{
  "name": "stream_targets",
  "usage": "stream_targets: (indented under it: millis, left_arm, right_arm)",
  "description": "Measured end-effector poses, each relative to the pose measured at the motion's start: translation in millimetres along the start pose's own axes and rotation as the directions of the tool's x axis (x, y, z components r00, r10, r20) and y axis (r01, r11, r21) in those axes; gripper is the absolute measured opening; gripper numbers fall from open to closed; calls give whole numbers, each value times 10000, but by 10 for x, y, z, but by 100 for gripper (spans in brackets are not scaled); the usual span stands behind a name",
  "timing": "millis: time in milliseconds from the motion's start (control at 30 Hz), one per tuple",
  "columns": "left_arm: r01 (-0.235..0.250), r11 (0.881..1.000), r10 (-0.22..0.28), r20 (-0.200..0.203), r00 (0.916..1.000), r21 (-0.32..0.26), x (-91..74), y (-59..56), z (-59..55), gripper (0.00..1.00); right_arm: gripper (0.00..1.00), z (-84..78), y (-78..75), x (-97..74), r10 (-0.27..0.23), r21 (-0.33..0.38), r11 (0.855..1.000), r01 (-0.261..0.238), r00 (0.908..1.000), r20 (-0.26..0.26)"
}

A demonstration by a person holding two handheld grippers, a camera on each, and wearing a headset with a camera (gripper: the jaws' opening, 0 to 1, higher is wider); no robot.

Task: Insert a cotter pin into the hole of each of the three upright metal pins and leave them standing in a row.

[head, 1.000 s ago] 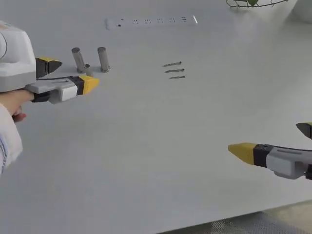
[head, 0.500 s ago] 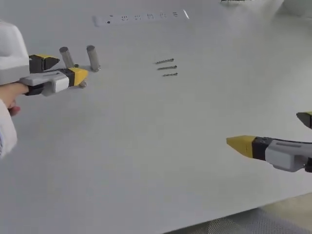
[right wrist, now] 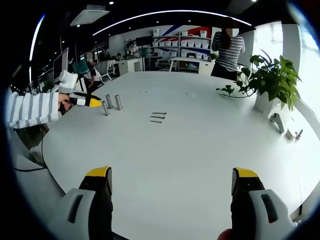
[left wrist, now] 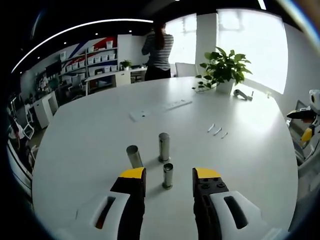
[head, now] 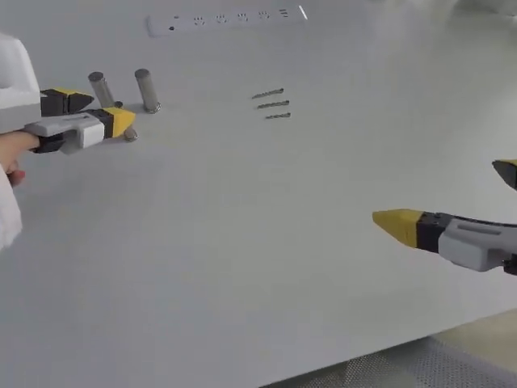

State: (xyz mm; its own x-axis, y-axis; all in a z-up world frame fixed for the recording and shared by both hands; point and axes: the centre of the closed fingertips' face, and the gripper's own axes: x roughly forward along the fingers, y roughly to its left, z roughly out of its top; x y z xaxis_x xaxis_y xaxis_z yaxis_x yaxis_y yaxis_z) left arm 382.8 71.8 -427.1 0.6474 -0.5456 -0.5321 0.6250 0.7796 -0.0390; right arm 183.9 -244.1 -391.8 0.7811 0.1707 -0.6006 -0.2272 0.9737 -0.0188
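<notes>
Three upright grey metal pins stand at the table's far left: one, a second, and a third mostly hidden behind a jaw. My left gripper is open, and the nearest pin stands just ahead between its jaws, untouched. The other two pins stand behind it. Three cotter pins lie side by side further right, also seen as cotter pins. My right gripper hovers wide open over the near right of the table, holding nothing.
A white power strip lies along the far edge. A potted plant and small items sit on the table's far side. A person stands beyond the table. The near table edge runs below my right gripper.
The head view has shifted, sliding everything up and left. My left gripper has edged in on the nearest pin, its lower jaw now covering it. The right gripper has barely moved.
</notes>
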Motion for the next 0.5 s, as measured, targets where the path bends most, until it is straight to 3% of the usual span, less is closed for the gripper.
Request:
stream_targets:
  millis: [400,500]
  left_arm:
    - [79,9999,-77,-194,9998,98,54,-42,-49,31]
    - [173,9998,-170,-261,9995,88,109,-34,-81,30]
  right_arm:
    - [99,82,74,35,312,-165,9994,-309,9994,144]
    - [99,88,127,49,597,-22,9982,-597,9980,206]
